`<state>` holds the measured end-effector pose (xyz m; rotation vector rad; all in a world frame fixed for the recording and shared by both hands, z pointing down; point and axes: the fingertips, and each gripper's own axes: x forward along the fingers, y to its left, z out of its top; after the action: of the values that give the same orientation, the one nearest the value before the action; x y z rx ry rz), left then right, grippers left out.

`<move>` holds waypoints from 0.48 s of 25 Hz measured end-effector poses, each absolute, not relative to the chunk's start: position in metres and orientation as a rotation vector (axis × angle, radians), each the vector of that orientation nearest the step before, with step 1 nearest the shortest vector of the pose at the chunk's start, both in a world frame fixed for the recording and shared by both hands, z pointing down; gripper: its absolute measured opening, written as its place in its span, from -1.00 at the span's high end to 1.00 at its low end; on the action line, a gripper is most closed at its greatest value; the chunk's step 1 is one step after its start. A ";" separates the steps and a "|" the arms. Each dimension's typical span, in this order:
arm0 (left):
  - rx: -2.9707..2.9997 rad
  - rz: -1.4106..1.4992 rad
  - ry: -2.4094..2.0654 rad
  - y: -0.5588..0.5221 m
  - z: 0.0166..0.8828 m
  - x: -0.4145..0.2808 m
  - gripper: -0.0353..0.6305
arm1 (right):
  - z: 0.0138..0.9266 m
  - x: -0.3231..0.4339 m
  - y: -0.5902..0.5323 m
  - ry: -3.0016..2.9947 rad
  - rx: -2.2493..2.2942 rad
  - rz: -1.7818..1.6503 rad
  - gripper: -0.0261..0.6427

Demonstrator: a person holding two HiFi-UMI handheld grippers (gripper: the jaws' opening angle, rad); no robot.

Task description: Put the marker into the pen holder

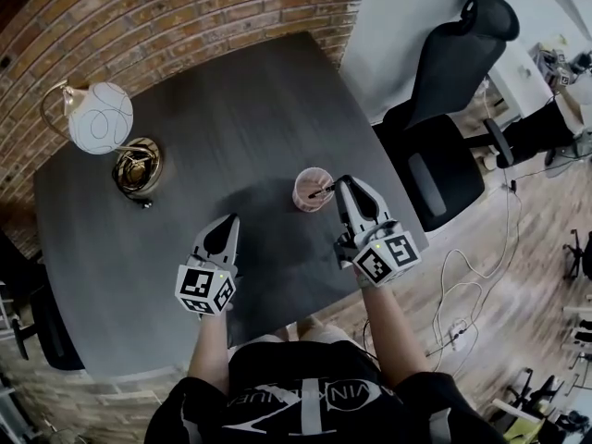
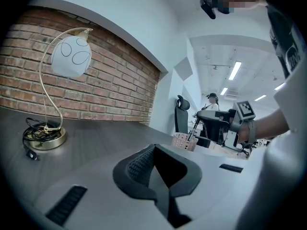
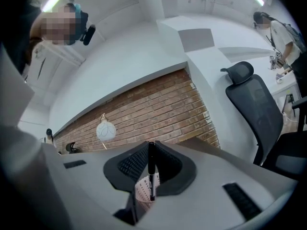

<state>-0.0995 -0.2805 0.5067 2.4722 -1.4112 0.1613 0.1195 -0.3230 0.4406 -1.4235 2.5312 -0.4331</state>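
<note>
A black marker [image 3: 151,172] stands upright between the jaws of my right gripper [image 3: 151,152], which is shut on it. Its lower end dips into the pink mesh pen holder [image 3: 142,191] just below. In the head view the right gripper [image 1: 346,190] hovers at the right rim of the pen holder [image 1: 311,192], with the marker [image 1: 322,191] reaching over the cup. My left gripper [image 1: 225,228] rests lower left of the holder, shut and empty. From the left gripper view its jaws [image 2: 154,153] point toward the pen holder [image 2: 184,141] and the right gripper [image 2: 224,124].
A globe lamp [image 1: 100,118] on a brass base [image 1: 137,166] with a cord stands at the dark table's [image 1: 231,109] far left. A black office chair [image 1: 444,100] sits beyond the table's right edge. Cables lie on the wooden floor [image 1: 481,285].
</note>
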 end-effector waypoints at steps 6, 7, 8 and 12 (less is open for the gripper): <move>2.469 0.213 -1.385 -0.277 0.523 -0.091 0.86 | 0.471 0.098 -0.329 2.650 -1.413 -0.448 0.78; 2.467 0.220 -1.384 -0.277 0.526 -0.091 0.86 | 0.474 0.095 -0.329 2.661 -1.410 -0.452 0.78; 2.462 0.222 -1.385 -0.276 0.528 -0.092 0.86 | 0.477 0.093 -0.330 2.672 -1.409 -0.454 0.78; 2.428 0.220 -1.404 -0.274 0.535 -0.098 0.86 | 0.485 0.087 -0.331 2.710 -1.401 -0.478 0.78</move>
<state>-0.0981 -0.2742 0.5352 2.4281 -1.4038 0.2204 0.0869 -0.3312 0.4851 -1.4015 2.7100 -0.4780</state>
